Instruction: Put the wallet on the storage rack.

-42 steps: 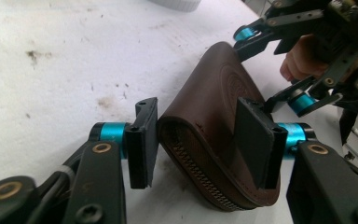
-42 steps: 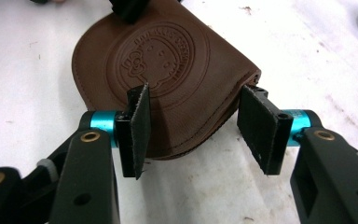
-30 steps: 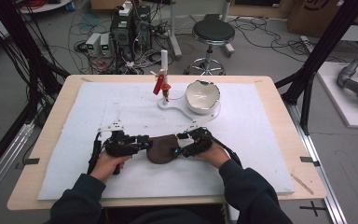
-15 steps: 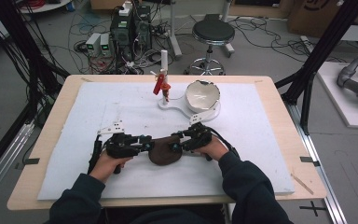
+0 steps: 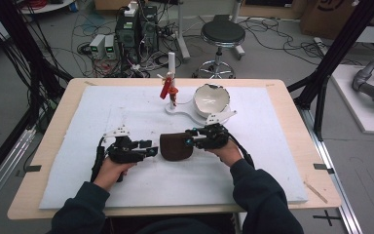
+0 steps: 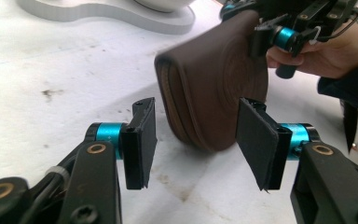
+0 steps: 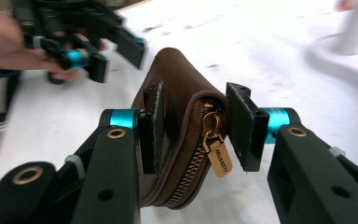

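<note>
Brown pouch (image 7: 177,135) clamped in closing right gripper (image 7: 193,123); left gripper (image 6: 193,140) opening, just beside

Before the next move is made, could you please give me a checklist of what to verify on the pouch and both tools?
1. Right tool grips the brown pouch: ok. Its jaws have just been closing, and the pads press the zipper end.
2. Left tool released: ok. Its jaws have just been opening, and the pouch's end sits at the gap, untouched.
3. Zipper pull free: ok. It hangs between the right pads.
4. Pouch resting on the white mat: cannot tell.
5. White bowl out of the way: ok. It stands farther back, apart.
</note>
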The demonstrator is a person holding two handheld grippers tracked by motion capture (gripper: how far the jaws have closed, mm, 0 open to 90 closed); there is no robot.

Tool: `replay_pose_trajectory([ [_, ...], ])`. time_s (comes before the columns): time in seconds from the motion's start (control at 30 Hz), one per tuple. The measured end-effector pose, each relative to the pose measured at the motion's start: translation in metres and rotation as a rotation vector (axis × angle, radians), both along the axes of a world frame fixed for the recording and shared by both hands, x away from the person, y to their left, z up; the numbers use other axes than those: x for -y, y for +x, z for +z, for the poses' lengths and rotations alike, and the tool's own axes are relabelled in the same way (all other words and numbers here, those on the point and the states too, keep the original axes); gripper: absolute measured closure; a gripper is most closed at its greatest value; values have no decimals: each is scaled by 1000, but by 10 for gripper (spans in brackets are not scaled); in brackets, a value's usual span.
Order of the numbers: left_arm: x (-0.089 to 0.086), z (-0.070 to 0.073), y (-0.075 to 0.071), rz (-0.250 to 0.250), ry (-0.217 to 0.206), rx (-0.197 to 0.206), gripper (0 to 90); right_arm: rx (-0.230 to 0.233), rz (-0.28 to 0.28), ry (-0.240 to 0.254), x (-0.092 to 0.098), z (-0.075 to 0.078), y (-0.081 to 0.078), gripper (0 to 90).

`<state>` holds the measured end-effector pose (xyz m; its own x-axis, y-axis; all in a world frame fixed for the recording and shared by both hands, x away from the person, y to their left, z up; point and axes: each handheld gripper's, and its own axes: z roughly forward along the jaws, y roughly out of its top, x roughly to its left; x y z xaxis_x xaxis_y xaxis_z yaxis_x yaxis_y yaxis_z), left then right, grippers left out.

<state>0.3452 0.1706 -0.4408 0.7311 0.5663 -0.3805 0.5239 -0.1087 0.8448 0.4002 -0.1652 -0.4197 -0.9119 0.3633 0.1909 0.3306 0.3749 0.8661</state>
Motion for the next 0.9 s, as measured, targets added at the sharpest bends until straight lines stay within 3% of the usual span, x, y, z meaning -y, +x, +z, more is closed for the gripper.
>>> replay_pose_trajectory([
  [0.2, -7, 4, 0, 64, 4, 37, 476, 112, -114, -11, 9, 11, -4, 659],
  [0.3, -11, 5, 0, 89, -5, 47, 478, 98, -86, 2, 9, 11, -7, 661],
  [0.37, -13, 6, 0, 97, -8, 49, 479, 56, -49, 15, 9, 10, -7, 655],
  [0.43, -15, 6, 0, 101, -12, 52, 480, 41, -13, -12, 5, 6, -8, 632],
  [0.57, -16, 6, 0, 105, -15, 55, 480, 28, 3, -103, -10, -3, -10, 600],
  [0.67, -18, 7, 0, 112, -16, 57, 481, 60, -10, -110, -14, -3, -10, 642],
  [0.8, -24, 8, 0, 127, -15, 65, 482, 58, -39, -115, -8, -1, -9, 654],
  [0.9, -32, 12, 0, 152, 14, 95, 482, 67, -71, -68, 0, 5, -7, 654],
])
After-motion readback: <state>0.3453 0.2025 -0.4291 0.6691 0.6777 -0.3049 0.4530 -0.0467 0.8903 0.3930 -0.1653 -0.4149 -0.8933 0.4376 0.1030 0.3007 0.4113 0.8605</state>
